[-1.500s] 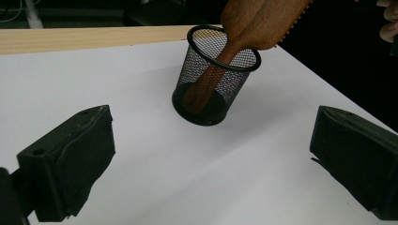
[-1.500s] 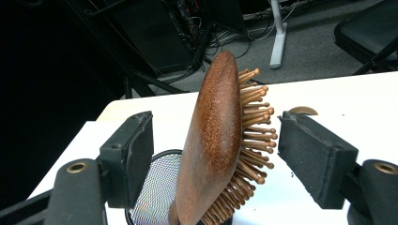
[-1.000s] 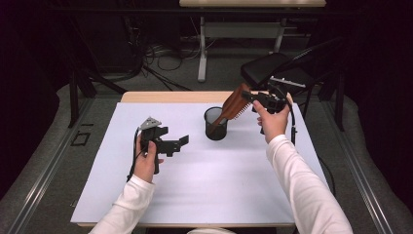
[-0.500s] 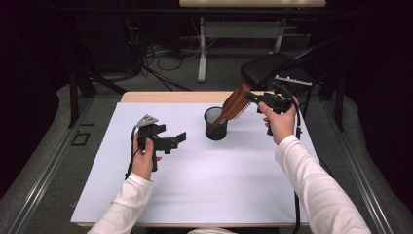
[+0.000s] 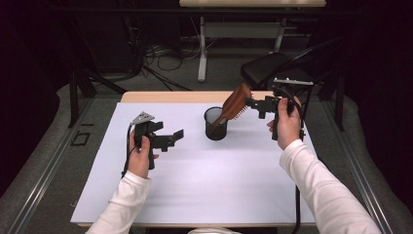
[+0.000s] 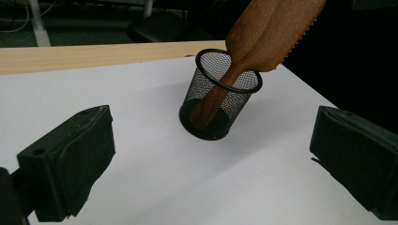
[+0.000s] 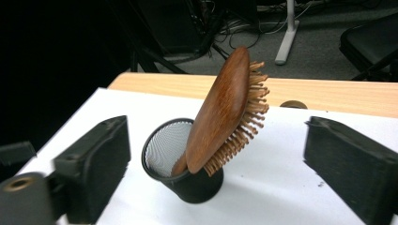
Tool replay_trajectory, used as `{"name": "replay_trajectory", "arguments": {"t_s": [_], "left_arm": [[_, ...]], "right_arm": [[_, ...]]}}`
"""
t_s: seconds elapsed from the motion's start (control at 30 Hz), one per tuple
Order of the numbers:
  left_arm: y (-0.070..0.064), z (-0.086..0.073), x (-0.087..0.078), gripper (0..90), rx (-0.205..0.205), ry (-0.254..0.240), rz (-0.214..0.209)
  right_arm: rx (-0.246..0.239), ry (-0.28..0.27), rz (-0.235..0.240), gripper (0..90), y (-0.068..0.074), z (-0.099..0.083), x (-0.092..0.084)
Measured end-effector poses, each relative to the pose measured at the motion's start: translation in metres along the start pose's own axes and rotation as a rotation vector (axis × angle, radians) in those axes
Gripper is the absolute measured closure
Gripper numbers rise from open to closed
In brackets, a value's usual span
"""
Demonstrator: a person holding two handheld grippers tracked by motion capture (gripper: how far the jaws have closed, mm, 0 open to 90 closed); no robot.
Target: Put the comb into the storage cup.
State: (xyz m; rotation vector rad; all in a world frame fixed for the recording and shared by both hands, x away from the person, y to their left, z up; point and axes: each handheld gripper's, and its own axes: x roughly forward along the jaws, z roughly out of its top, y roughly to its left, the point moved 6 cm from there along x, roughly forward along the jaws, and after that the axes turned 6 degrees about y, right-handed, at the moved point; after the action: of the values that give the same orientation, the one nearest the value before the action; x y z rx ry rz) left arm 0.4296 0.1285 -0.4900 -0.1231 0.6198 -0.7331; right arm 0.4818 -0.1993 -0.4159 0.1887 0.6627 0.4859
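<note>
A brown wooden hairbrush [image 5: 235, 101] stands handle-down in a black mesh cup [image 5: 215, 127] at the back middle of the white sheet, its head leaning right over the rim. My right gripper [image 5: 250, 103] is just right of the brush head. Its jaws have just been opening and now stand wide, clear of the brush [image 7: 220, 112] that stands ahead between them. My left gripper [image 5: 176, 137] hovers left of the cup [image 6: 220, 93], open and empty, pointing at it.
The white sheet [image 5: 204, 185] covers most of the wooden table, whose bare edge [image 5: 165, 96] shows at the back. A black chair [image 5: 272, 68] and a table leg [image 5: 202, 48] with floor cables stand beyond it.
The right gripper's jaws have spread and let go of the brush head, and the hand has drawn back to the right and slightly up. The brush stays leaning in the cup. The left hand has kept still.
</note>
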Motion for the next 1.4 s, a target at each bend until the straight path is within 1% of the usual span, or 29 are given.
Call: {"name": "replay_trajectory", "arguments": {"t_s": [0.1,0.3,0.4,0.63,0.8,0.87,1.13,1.4], "left_arm": [[0.001,-0.001,-0.001,0.4,0.003,0.006,0.001],[-0.001,-0.002,-0.002,0.3,0.009,0.014,-0.002],[0.000,-0.002,-0.003,0.3,0.007,0.015,0.000],[-0.001,-0.002,-0.004,0.3,0.010,0.019,-0.004],[-0.002,-0.002,-0.004,0.3,0.008,0.022,-0.006],[-0.002,-0.002,-0.005,0.3,0.009,0.023,-0.006],[-0.003,-0.002,-0.005,0.3,0.017,0.024,-0.006],[-0.014,0.003,-0.006,0.3,0.039,0.027,-0.021]], "right_arm": [[-0.031,0.013,-0.009,2.1,0.004,-0.003,-0.001],[-0.079,0.044,-0.009,0.0,0.015,-0.010,-0.003],[-0.093,0.049,-0.005,0.0,0.020,-0.013,-0.004],[-0.113,0.044,-0.027,0.0,0.026,-0.023,-0.004],[-0.126,0.052,-0.032,0.0,0.026,-0.033,-0.002],[-0.134,0.050,-0.041,0.0,0.026,-0.036,-0.003],[-0.146,0.035,-0.044,0.0,0.023,-0.041,-0.011],[-0.149,0.045,-0.045,0.0,0.019,-0.049,-0.016]]}}
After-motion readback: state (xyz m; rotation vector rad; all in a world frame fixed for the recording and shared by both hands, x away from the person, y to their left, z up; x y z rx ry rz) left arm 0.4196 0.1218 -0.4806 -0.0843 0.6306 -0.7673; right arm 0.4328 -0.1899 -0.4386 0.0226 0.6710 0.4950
